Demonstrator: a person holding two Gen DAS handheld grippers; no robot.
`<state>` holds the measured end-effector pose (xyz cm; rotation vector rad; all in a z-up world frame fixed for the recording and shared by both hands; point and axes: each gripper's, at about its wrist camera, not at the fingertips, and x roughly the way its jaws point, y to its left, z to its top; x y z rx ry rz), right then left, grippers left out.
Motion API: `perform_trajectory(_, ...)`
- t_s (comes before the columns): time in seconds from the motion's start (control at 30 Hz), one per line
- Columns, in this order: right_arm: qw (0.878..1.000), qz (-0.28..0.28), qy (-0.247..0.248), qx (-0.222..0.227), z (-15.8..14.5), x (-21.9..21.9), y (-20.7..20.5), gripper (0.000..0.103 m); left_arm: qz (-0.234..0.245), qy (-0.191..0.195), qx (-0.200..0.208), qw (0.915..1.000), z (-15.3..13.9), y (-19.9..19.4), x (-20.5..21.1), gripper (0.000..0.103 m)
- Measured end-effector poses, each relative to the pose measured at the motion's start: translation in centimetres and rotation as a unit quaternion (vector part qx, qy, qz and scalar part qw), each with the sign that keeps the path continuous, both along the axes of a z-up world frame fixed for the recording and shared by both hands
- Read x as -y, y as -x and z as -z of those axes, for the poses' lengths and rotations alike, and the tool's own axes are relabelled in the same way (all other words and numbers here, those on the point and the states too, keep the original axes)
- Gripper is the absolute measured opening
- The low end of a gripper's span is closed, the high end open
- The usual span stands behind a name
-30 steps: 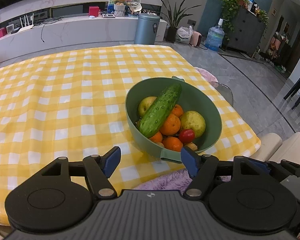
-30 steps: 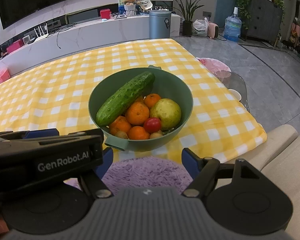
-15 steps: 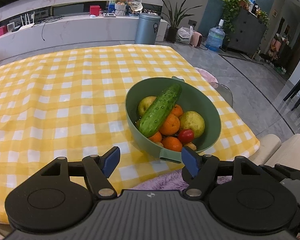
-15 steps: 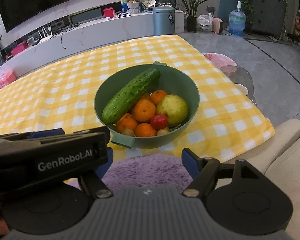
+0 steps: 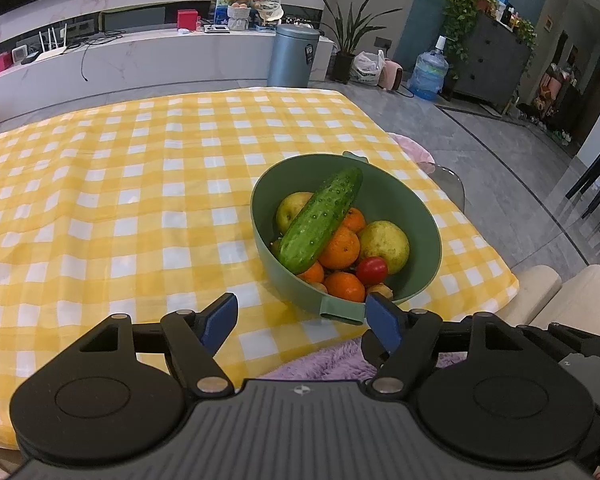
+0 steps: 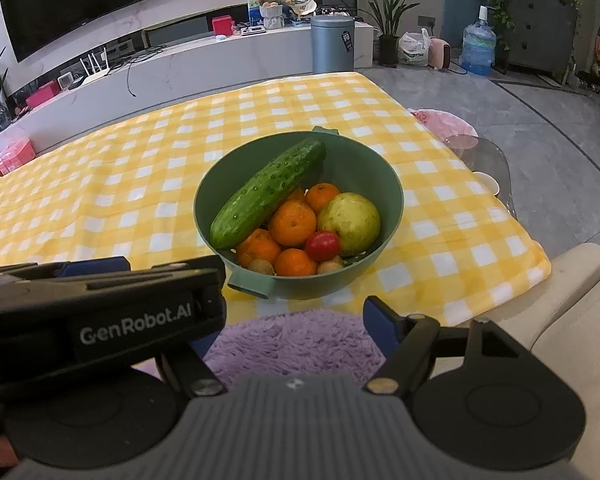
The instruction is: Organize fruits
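While both tools hang short of the table edge, your left gripper [image 5: 302,322] and your right gripper [image 6: 296,324] have their blue pads spread wide, with nothing between them. Just under the fingertips lies a purple fluffy cover [image 6: 296,344], then the near hem of the yellow checked tablecloth [image 5: 120,208].

Straight ahead of the right tool, and ahead and to the right of the left one, stands the green bowl [image 6: 364,172], its near handle [image 6: 251,286] turned toward you. Every fruit in sight is in it: a cucumber [image 6: 270,192] lies slantwise on top, its low end by the near left rim and its high end against the far wall. Under and beside it sit several oranges [image 6: 293,222], a small red tomato [image 6: 322,245], a yellow-green pear [image 6: 354,222] at the right, and a second pale fruit [image 5: 294,210] behind the cucumber. Small brown fruits [image 6: 260,266] show at the bottom.

Beyond the bowl, no fruit lies on the cloth. That fits fruit gathered in, or a bowl waiting to be sorted out.

If you reach in, come from above and take the cucumber across its middle: it pins the round fruit, which will likely roll once it is lifted.
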<state>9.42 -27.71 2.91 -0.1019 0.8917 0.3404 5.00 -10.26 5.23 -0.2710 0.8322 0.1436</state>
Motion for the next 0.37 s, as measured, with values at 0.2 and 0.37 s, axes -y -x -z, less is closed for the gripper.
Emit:
perform_trajectory(0.2, 1.000, -0.001, 0.001, 0.002, -0.06, -0.04, 0.09, 0.072, 0.001, 0.000, 0.000, 1.0000, 0.00, 0.01, -0.01, 0.086)
perform_trajectory(0.37, 1.000, -0.001, 0.001, 0.001, -0.03, -0.06, 0.08, 0.072, 0.000, -0.001, -0.002, 1.0000, 0.00, 0.00, -0.01, 0.086)
